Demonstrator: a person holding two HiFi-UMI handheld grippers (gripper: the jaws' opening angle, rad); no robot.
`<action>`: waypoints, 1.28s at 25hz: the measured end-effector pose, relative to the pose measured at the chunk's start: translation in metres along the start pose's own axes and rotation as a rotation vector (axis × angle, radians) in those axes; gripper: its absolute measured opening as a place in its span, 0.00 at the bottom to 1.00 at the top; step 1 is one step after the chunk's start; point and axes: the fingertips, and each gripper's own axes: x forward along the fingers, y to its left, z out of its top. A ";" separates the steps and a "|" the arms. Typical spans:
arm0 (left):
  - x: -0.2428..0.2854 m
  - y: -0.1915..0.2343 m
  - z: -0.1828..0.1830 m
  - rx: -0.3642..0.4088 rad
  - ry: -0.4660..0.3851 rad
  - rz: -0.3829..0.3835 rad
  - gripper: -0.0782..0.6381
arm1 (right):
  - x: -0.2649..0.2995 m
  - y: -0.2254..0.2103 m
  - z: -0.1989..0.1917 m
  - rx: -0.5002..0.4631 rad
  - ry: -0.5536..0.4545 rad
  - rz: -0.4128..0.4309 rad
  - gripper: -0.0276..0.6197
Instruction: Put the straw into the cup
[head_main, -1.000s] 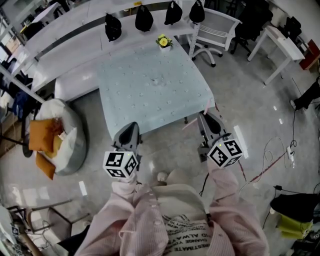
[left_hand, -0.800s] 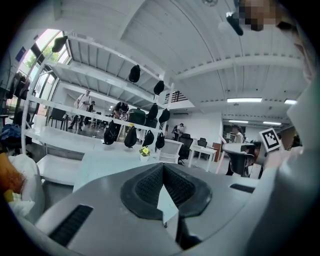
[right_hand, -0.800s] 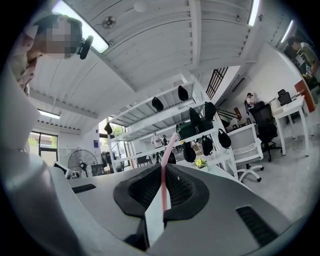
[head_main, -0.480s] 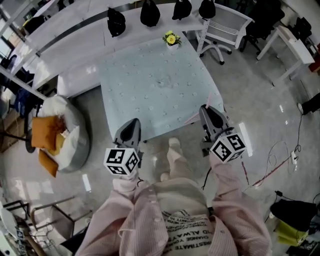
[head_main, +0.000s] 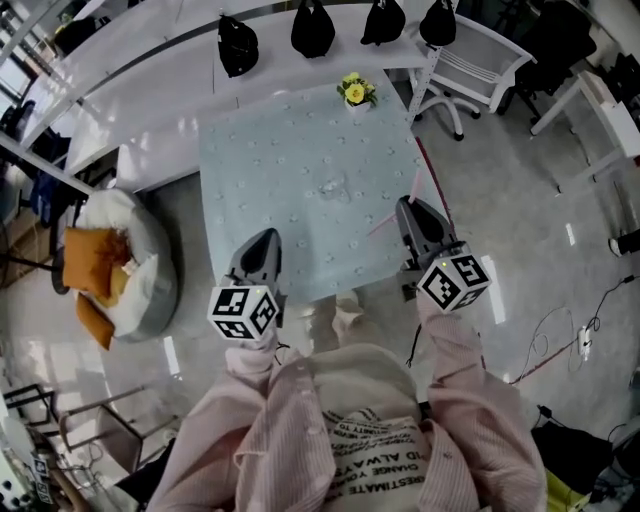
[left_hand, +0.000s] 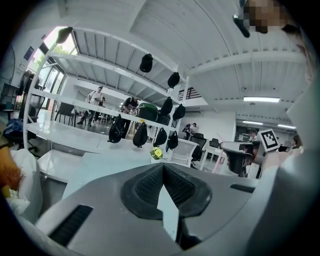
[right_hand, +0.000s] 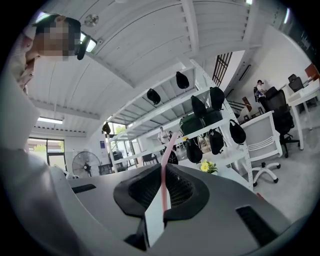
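Pink plastic is the weak point here: the straw is pinched between the jaws of the right gripper, which are closed narrowly on it. Most of its length pokes out free beyond the tips. A thin tube held this way will likely swivel or slide in the pads if its far end knocks anything, and a harder squeeze could flatten it.

The cup sits near the middle of the pale cloth-covered surface, well apart from both grippers, which hang at the near edge. It is clear and hard to pick out against the cloth, so I think the likeliest mistake is misjudging where its rim is. It also looks light. A straw tip that catches the rim or wall rather than dropping inside would probably push it along or tip it over.

The left gripper has its jaws closed tip to tip on nothing, so nothing braces the cup. The straw also sticks out along the jaws while the cup opens upward, so the right hand must tilt it downward. A rushed turn could swing the free end wide of the mouth.
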 end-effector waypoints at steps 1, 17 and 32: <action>0.007 0.003 0.002 -0.004 -0.001 0.010 0.11 | 0.008 -0.005 0.002 0.001 0.003 0.007 0.08; 0.094 0.037 0.006 -0.072 0.009 0.123 0.11 | 0.112 -0.072 0.009 0.041 0.054 0.094 0.08; 0.127 0.054 0.000 -0.121 0.058 0.151 0.11 | 0.179 -0.082 0.012 0.108 0.040 0.135 0.08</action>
